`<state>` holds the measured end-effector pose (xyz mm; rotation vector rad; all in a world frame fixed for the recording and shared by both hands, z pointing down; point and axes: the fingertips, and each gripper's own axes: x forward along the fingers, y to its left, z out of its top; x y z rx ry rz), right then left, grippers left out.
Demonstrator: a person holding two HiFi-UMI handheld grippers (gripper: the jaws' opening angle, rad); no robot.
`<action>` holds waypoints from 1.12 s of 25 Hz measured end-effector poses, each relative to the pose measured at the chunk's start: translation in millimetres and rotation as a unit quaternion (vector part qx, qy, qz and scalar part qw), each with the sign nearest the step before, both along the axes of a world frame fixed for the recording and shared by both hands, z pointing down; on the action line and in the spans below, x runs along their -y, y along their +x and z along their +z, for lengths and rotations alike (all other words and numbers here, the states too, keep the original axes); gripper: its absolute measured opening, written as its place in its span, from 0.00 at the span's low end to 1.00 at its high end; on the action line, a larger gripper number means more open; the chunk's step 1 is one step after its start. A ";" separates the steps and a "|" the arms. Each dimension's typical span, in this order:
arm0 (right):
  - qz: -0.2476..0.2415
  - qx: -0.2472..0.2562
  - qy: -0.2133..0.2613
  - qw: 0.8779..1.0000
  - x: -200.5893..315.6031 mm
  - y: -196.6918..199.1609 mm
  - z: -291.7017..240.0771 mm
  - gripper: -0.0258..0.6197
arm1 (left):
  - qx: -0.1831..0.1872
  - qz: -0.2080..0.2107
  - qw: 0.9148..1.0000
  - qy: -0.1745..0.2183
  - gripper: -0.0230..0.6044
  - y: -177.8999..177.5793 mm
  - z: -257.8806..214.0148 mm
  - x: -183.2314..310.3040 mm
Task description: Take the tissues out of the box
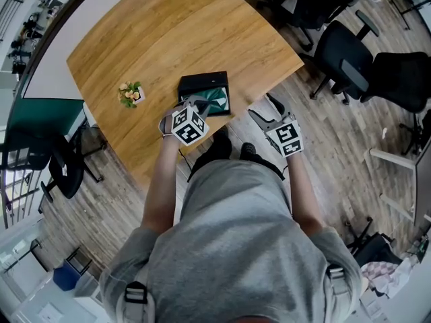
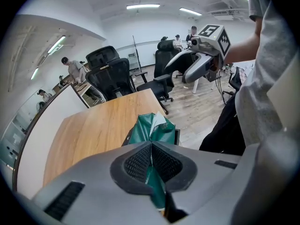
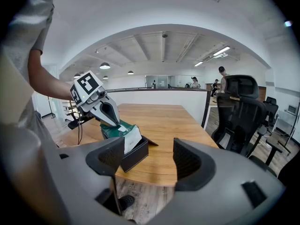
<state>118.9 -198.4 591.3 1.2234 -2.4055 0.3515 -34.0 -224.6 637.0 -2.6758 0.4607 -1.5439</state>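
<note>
Tissues (image 2: 152,125) partly raised out of the box (image 3: 136,156)
Left claw (image 2: 151,161) is clenched on the green pack's top so it can come free. The box sits near the counter (image 1: 168,39) edge, while the right claw (image 3: 150,161) hangs released off the edge, likely waiting to steady the box.

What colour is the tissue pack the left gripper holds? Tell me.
The tissue pack is dark green, clearest in the left gripper view.

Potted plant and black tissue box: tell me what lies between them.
Nothing; the head view shows only bare wooden tabletop between the small potted plant and the black tissue box.
</note>
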 end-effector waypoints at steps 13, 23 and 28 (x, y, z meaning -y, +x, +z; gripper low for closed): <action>-0.014 0.015 0.017 1.000 -21.9 22.0 -7.9 0.54 | 0.000 -0.015 0.999 0.037 0.07 14.8 -46.0 -23.5; -0.029 0.037 0.015 0.999 -46.4 31.4 -7.6 0.54 | -0.011 -0.044 0.998 0.054 0.07 15.0 -70.8 -40.0; -0.038 0.047 0.013 0.998 -58.3 32.5 -7.4 0.53 | -0.009 -0.051 0.996 0.067 0.07 15.7 -80.1 -50.8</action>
